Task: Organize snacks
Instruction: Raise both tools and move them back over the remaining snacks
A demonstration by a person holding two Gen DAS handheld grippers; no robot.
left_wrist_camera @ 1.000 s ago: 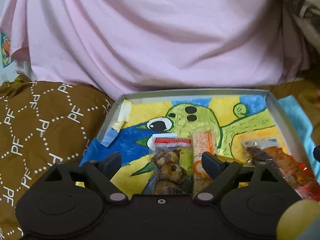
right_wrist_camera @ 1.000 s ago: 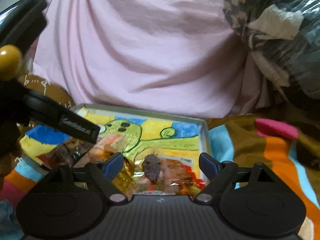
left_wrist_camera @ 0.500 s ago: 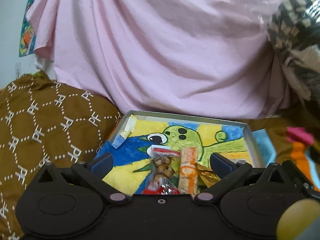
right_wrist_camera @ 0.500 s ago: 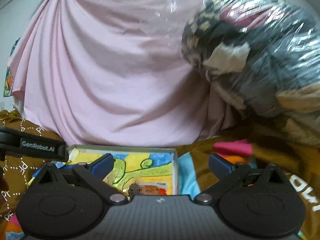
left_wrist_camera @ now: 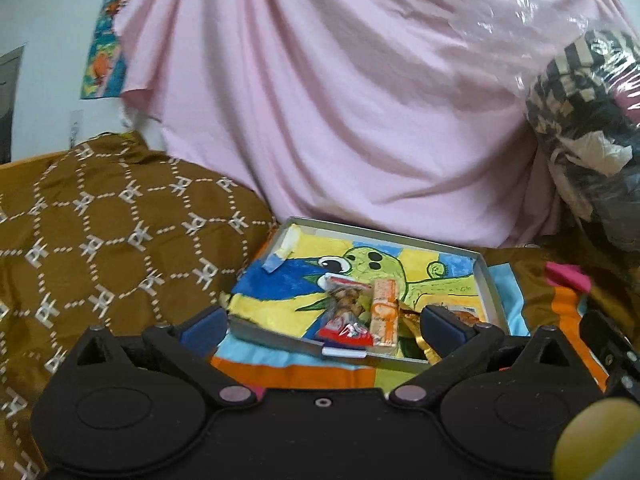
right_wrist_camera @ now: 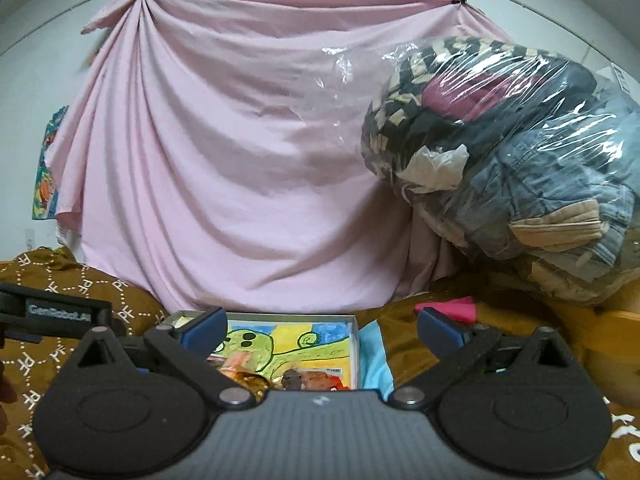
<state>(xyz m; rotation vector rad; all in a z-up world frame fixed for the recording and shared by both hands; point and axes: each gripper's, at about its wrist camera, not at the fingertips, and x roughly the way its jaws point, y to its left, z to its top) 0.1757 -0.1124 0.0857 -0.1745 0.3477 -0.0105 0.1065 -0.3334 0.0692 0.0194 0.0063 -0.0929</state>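
Left tongs (left_wrist_camera: 322,322): spread wide, nothing between the blue pads (left_wrist_camera: 202,322). They hang above and near of the tray (left_wrist_camera: 486,280), pointing across its near edge. Right tongs (right_wrist_camera: 320,326): also spread, empty, raised higher and set back, with the tray low in their view.

Tray: shallow, grey-rimmed, a green cartoon drawing (left_wrist_camera: 372,264) lining its floor. It sits on a striped blanket (left_wrist_camera: 288,372) on what looks like a bed.

Snacks, all inside the tray and bunched at its near right end:
- clear packet with a red end (left_wrist_camera: 344,314), brown pieces inside, leftmost
- orange stick packet (left_wrist_camera: 385,312) just beside it on the right, touching or nearly so
- gold foil wrapper (left_wrist_camera: 412,320) next, partly hidden behind the left tongs' right finger
- red-and-brown packet (right_wrist_camera: 316,378) at the far right, near the tray wall

Far half of the tray is bare drawing. No snack seen on the blanket.

Around: brown patterned pillow (left_wrist_camera: 112,232) left, pink sheet (right_wrist_camera: 240,160) hung behind, plastic-wrapped bundle of clothes (right_wrist_camera: 512,160) right.

Judgement: every visible snack is in the tray and both tongs are off it, so the gathering step looks finished or close to it. If more is wanted, the next move is to drop a pair of tongs back in and space the packets; the thin, crinkly wraps call for a low, flat pinch on an edge.
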